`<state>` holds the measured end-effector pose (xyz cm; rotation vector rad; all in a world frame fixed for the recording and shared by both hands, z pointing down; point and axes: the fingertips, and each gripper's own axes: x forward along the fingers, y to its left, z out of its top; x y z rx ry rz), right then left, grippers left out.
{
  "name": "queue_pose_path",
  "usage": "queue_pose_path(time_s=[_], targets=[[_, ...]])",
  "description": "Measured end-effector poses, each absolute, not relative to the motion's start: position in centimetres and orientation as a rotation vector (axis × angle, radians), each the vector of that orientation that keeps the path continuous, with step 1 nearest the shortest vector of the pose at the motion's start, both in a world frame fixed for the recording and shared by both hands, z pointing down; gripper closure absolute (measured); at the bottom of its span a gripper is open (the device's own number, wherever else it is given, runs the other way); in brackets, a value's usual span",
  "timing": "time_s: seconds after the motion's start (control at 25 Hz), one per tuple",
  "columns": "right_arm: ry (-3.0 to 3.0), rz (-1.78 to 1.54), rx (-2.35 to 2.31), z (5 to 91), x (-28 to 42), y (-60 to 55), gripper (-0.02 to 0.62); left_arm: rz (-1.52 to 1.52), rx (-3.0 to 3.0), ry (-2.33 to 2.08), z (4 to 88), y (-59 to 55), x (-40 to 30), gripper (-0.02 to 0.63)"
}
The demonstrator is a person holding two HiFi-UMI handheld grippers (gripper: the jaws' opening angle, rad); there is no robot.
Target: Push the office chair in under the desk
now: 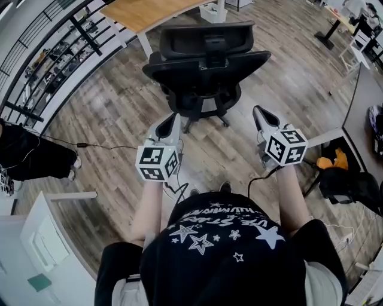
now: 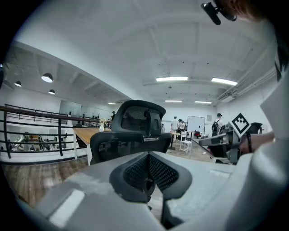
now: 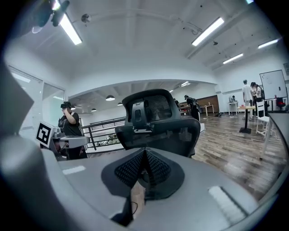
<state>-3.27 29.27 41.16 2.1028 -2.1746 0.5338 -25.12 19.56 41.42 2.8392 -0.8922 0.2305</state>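
Black mesh-backed office chair (image 1: 206, 66) on castors could, we judge, swivel or roll wide of the light wooden desk (image 1: 143, 12) if we shove off-centre. It stands just near of the desk, headrest and back toward us, not yet under it. Our left gripper (image 1: 175, 118) and right gripper (image 1: 258, 111) have jaws pressed together, empty, short of it.

The wood-plank floor (image 1: 114, 113) runs across the whole room. At twelve o'clock a black office chair (image 1: 206, 66) stands on it, just short of a wooden desk (image 1: 143, 12) at eleven. A thin black cable (image 1: 108, 146) trails across the boards at nine, and a black bag (image 1: 353, 185) sits at three.
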Motion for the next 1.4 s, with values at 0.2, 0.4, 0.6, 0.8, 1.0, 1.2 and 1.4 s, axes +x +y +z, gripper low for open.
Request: queue_pose_path(time_s=[0.2, 0.4, 0.6, 0.8, 1.0, 1.2, 1.4], targets=[[-2.128, 0.556, 2.131, 41.9, -4.2, 29.4, 0.594, 0.253, 2.822, -0.866, 42.7, 19.8, -26.4, 0.604], [-2.108, 0.585, 2.164, 42.1, -5.5, 29.6, 0.594, 0.259, 2.818, -0.854, 43.2, 19.4, -28.3, 0.604], [-2.119, 0.585, 2.210, 41.4, -7.1, 29.7, 0.592, 0.262, 2.823, -0.815, 43.4, 19.1, -29.8, 0.604], [-2.042, 0.562, 2.300, 41.6, -8.0, 29.9, 0.592, 0.259, 2.844, -0.776, 43.7, 18.5, -31.2, 0.604], [-1.958, 0.553, 2.336, 42.2, -7.8, 30.5, 0.592, 0.272, 2.855, -0.753, 44.5, 17.9, -31.7, 0.604], [-1.932, 0.502, 2.325, 42.2, -6.0, 29.5, 0.559, 0.269, 2.888, -0.771, 44.2, 16.6, -30.5, 0.604], [-1.920, 0.367, 2.295, 41.6, -2.9, 26.4, 0.501, 0.291, 2.932, -0.834, 43.8, 14.1, -28.4, 0.604]])
